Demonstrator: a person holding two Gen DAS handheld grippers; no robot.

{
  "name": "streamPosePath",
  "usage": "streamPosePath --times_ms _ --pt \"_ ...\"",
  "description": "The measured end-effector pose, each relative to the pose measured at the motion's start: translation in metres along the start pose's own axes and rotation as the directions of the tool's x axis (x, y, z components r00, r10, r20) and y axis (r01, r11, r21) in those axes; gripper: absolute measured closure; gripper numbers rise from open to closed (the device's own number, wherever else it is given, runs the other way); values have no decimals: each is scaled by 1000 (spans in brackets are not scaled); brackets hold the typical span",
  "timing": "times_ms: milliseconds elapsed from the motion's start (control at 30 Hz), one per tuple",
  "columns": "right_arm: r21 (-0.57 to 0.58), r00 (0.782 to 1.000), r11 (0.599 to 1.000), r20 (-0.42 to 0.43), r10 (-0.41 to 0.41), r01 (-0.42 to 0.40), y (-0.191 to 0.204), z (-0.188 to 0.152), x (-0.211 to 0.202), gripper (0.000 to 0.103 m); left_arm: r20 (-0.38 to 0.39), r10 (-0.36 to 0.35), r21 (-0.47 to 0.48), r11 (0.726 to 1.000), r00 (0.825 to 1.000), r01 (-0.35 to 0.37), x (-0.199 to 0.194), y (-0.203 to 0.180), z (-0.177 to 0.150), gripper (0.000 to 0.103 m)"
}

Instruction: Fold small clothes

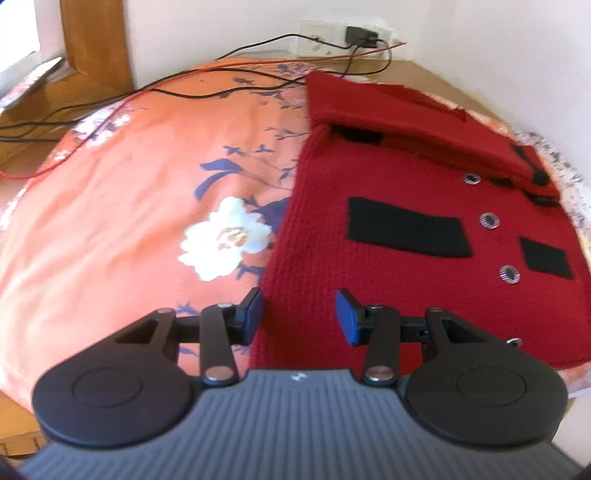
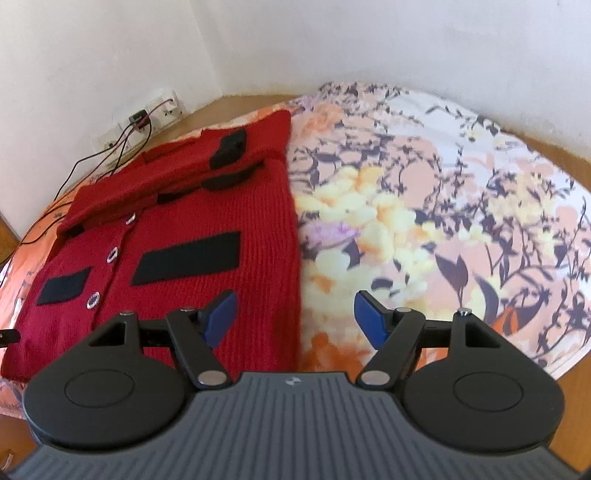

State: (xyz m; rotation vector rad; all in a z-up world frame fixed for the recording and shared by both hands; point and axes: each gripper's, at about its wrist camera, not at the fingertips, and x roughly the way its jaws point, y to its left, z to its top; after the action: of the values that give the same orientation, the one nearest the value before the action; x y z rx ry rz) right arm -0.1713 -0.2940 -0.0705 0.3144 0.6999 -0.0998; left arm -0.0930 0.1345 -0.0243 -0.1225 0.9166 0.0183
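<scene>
A small red knitted cardigan point(image 1: 399, 206) with black patches and silver buttons lies flat on a floral bedsheet point(image 1: 129, 206), its sleeves folded across the top. My left gripper point(image 1: 299, 314) is open, hovering over the cardigan's near left hem corner. In the right wrist view the same cardigan point(image 2: 207, 236) fills the left half. My right gripper point(image 2: 295, 314) is open over the cardigan's near right edge, one blue pad point(image 2: 221, 314) above the knit and the other above the sheet. Neither gripper holds anything.
Black and red cables point(image 1: 177, 85) trail over the sheet's far side to a wall socket with a plug point(image 1: 360, 35). A wooden surface point(image 1: 33, 107) borders the sheet, with white walls behind. The patterned sheet point(image 2: 443, 206) stretches right of the cardigan.
</scene>
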Motion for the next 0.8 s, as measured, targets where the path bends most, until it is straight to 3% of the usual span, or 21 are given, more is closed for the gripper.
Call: streamPosePath --times_ms 100,367,600,800 --pt "1 999 1000 -24 26 -26 -1 -5 4 27 -22 -6 -23 1000 1000 6 5 2 -5 58" --pt "-5 996 997 -51 75 -76 7 -10 13 27 5 -64 -86 994 998 64 4 11 -9 58" --pt "26 988 989 -47 146 -145 6 -5 16 27 13 -99 -40 994 995 99 4 5 -11 58" --pt "30 983 984 -52 177 -176 8 -5 20 27 14 -117 -66 991 993 118 7 11 -11 58"
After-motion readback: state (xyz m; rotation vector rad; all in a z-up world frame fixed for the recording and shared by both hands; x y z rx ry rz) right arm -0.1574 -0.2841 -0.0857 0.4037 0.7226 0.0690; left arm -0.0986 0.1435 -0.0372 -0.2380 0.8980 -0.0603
